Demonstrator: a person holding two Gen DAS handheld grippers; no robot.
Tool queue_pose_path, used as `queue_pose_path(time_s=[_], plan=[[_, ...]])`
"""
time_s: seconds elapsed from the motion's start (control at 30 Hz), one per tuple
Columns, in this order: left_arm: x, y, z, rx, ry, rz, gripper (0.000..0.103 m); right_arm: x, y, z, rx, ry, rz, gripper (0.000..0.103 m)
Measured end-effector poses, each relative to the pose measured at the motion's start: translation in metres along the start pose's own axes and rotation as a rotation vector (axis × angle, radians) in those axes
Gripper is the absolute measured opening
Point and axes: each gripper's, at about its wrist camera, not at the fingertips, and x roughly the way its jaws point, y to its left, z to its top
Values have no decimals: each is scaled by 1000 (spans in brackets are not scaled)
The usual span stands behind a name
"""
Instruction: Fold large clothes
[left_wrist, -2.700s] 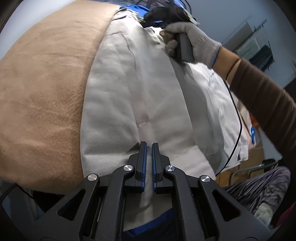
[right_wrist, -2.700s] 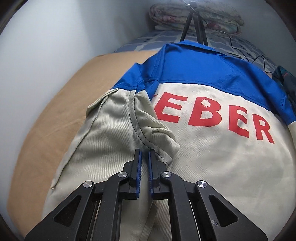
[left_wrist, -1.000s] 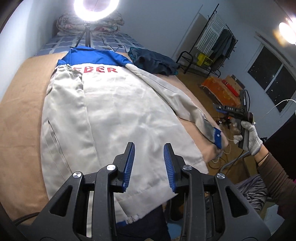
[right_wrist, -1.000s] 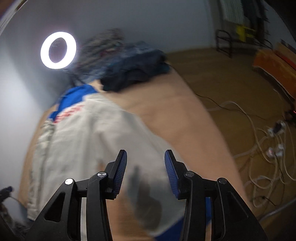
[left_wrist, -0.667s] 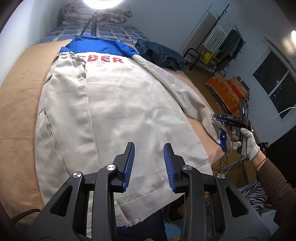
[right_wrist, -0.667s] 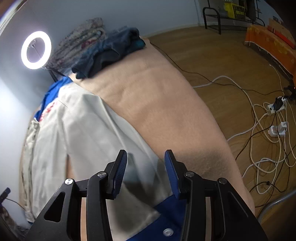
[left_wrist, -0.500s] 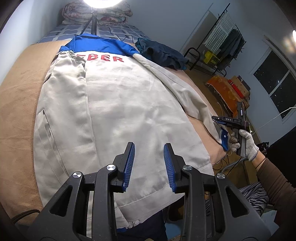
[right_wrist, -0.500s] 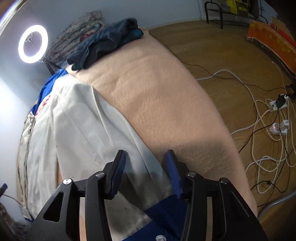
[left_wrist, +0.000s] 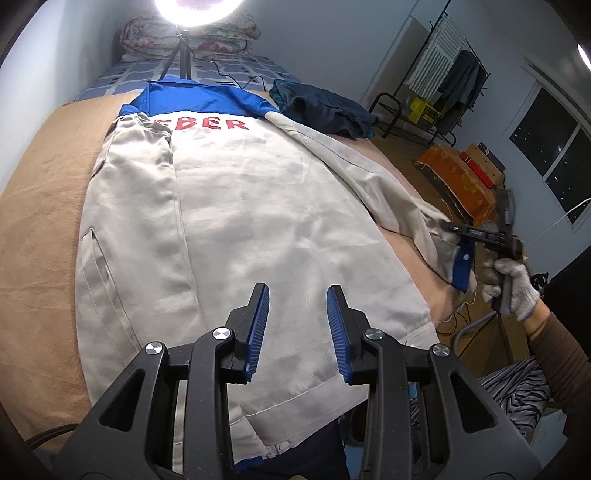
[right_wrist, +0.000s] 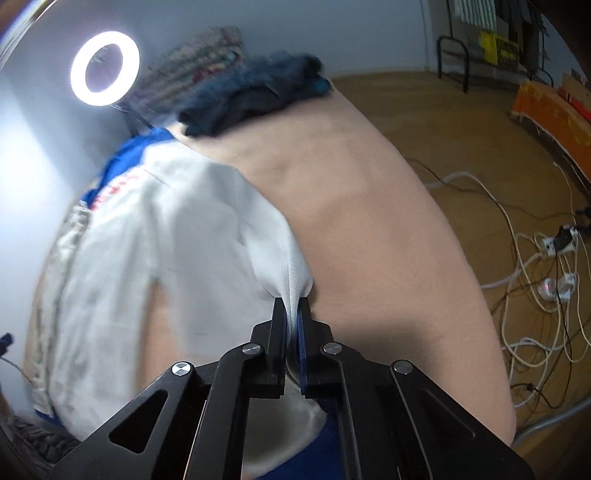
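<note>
On the bed (left_wrist: 40, 206), over its tan blanket, the beige and blue work jacket (left_wrist: 229, 221) is lying back-up with the red lettering at the far end, spread flat so that it can be folded in thirds. Its left sleeve (left_wrist: 147, 155) is already lying folded inward along the body, which suggests that side is done and the other side is in hand. The right sleeve (left_wrist: 376, 184) is trailing out toward the bed's edge, and the right gripper (right_wrist: 294, 308) is pinching it near the blue cuff (left_wrist: 461, 267); its jaws have just been closing and are now shut on a ridge of the beige cloth, which is bunching up between them. Gripping close to the cuff looks sensible, since the whole sleeve can then be swung across the back in 1 sweep. The gloved right hand (left_wrist: 511, 284) is holding that tool low beside the mattress.

The left gripper (left_wrist: 297, 291) is hovering above the jacket's hem with its jaws partly open and holding nothing, the cloth lying clear beneath them; it is probably waiting there to pin or smooth the body while the sleeve comes over. A dark garment (left_wrist: 321, 107) is sitting heaped at the far corner, well apart from the work
</note>
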Motion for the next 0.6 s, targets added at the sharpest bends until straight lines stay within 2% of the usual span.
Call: queue_pose_path(time_s=[0.1,0.27,0.47,0.6], plan=[[-3,2,1,-4,-11,4,32,-26,40,-4,-106,-52,24,3],[-9,6,0,-14,-27,13,32,-56,108,-24,-271,-90,131,3],[-13,12,-4,-33,-32,16,32,-51,188,-62,-471,-27,229,3],[-12,16,-8,-57,-23,7,32,-36,241,-108,-671,62,275,3]])
